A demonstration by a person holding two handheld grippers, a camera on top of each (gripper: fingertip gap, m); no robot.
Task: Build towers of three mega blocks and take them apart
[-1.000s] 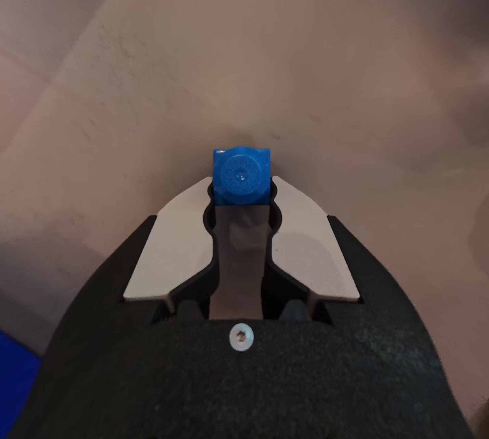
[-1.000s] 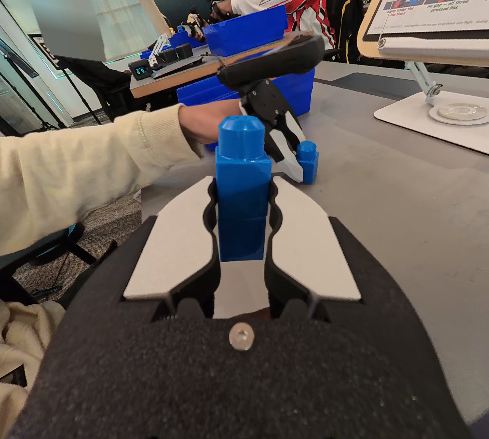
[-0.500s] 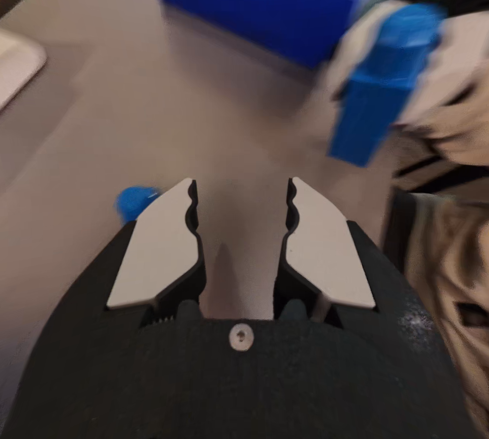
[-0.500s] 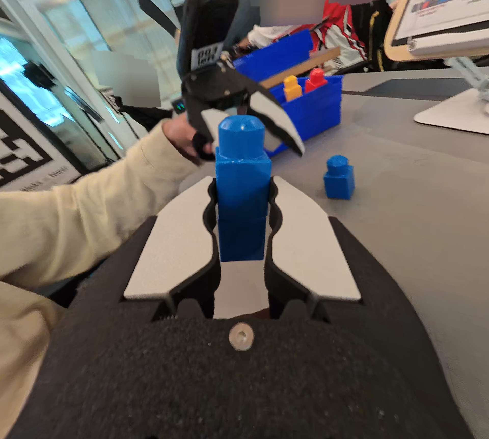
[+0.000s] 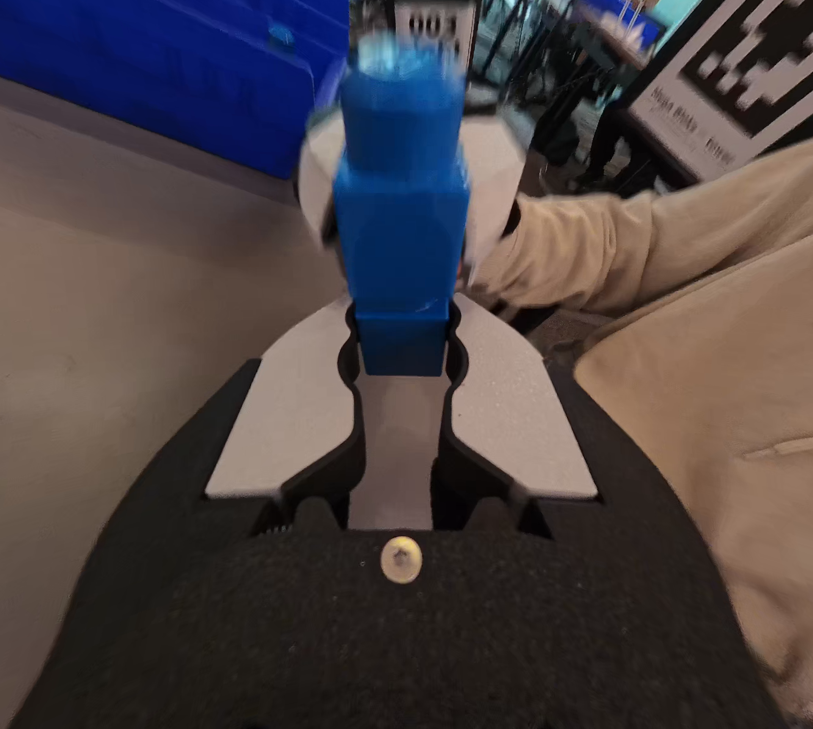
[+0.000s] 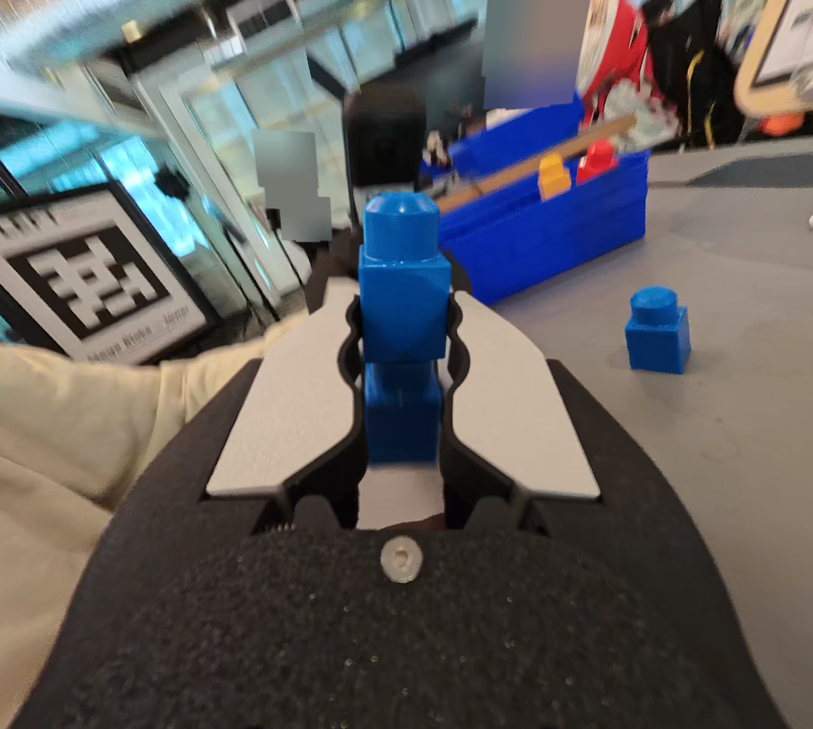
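Altogether three blue blocks (image 6: 402, 303), two stacked.

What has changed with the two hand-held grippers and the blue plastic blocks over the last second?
The left gripper let go of a single blue plastic block, left standing on the grey table, swung over and closed on the lower block of the two-block stack. The right gripper kept its grip on the upper block; the two blocks have begun to separate.

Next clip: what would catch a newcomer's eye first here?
Two stacked blue blocks in mid-air at the centre of both views, gripped from opposite ends: the right gripper on one block, the left gripper on the other. Next, a lone blue block on the grey table, and the blue bin behind.
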